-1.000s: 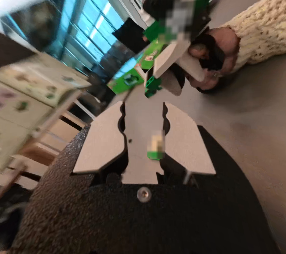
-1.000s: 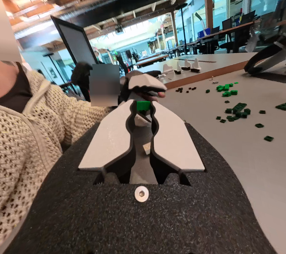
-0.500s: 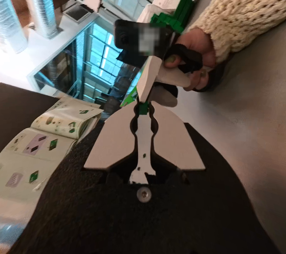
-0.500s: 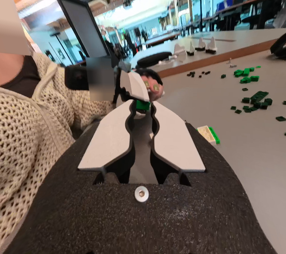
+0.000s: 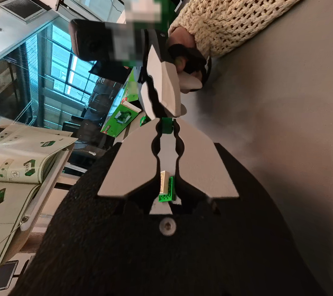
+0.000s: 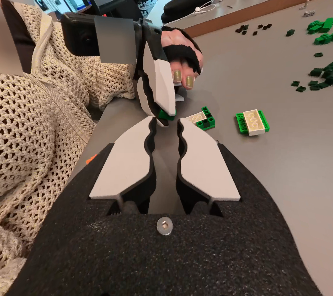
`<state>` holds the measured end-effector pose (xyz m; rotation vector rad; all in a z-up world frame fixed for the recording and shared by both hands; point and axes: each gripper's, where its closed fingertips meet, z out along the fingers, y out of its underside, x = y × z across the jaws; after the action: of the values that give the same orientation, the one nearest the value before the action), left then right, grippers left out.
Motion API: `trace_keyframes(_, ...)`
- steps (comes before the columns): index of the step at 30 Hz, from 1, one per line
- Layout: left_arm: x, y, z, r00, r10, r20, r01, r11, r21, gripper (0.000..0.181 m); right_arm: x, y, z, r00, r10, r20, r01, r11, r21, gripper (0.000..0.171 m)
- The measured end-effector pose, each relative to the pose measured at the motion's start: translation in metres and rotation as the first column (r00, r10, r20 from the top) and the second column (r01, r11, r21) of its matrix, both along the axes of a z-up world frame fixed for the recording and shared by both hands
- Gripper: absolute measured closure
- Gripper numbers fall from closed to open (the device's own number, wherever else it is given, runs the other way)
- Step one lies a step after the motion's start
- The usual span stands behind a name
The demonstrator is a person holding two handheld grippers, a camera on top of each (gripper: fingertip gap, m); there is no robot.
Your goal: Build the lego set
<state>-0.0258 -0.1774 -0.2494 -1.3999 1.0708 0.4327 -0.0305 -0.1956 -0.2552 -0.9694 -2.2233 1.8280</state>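
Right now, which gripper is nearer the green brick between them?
Left. The left gripper pinches the green brick in its jaws; the right gripper sits open just short of it.

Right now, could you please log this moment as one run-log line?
left gripper: shut on green brick | right gripper: open beside brick | table: two green-white assemblies

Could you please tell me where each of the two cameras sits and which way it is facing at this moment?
Left wrist view: on the left gripper, rolled sideways, facing along the grey table at the right gripper; shows the right hand and cream sleeve.
Right wrist view: on the right gripper, facing back toward the person's torso; shows the left hand.
Shared: the cameras face each other; both show the green brick clamped in the left gripper.
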Motion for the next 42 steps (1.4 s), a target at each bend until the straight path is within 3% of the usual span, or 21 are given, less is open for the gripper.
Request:
trace_keyframes(1,0.0,0.0,-0.001,1.0,0.001,-0.006,-0.001,1.0,-0.001,0.17,0.0,0.0,0.0,1.0,0.0,0.005,0.0,1.0,-0.002,0.15)
trace_keyframes(4,-0.007,0.005,-0.002,0.998,0.058,-0.031,-0.058,0.998,0.004,0.17,-0.006,0.005,0.0,0.999,-0.05,-0.002,0.05,0.999,-0.003,0.147)
trace_keyframes(7,-0.036,0.017,-0.004,0.952,0.286,-0.107,-0.283,0.958,0.041,0.17,-0.021,0.019,0.007,0.98,-0.196,-0.026,0.196,0.981,-0.008,0.149)
trace_keyframes(13,-0.059,0.025,-0.006,0.888,0.449,-0.101,-0.448,0.893,0.033,0.17,-0.04,0.029,0.0,0.913,-0.398,-0.087,0.407,0.889,0.21,0.152)
trace_keyframes(20,-0.06,0.025,-0.01,0.883,0.453,-0.122,-0.455,0.89,0.017,0.17,-0.052,0.027,-0.003,0.873,-0.473,-0.118,0.487,0.833,0.262,0.154)
trace_keyframes(29,-0.058,0.025,-0.012,0.875,0.448,-0.186,-0.448,0.893,0.045,0.17,-0.051,0.024,-0.008,0.874,-0.485,-0.044,0.479,0.839,0.258,0.161)
trace_keyframes(34,-0.057,0.026,-0.01,0.89,0.433,-0.145,-0.431,0.901,0.051,0.17,-0.051,0.026,-0.006,0.872,-0.488,-0.037,0.483,0.847,0.222,0.163)
trace_keyframes(39,-0.058,0.02,-0.015,0.915,0.398,-0.059,-0.402,0.913,-0.074,0.142,-0.049,0.039,-0.005,0.853,-0.517,-0.071,0.52,0.83,0.201,0.163)
trace_keyframes(42,-0.07,0.003,-0.03,0.921,0.388,0.012,-0.367,0.881,-0.3,0.138,-0.046,0.048,-0.005,0.841,-0.53,-0.113,0.541,0.814,0.21,0.163)
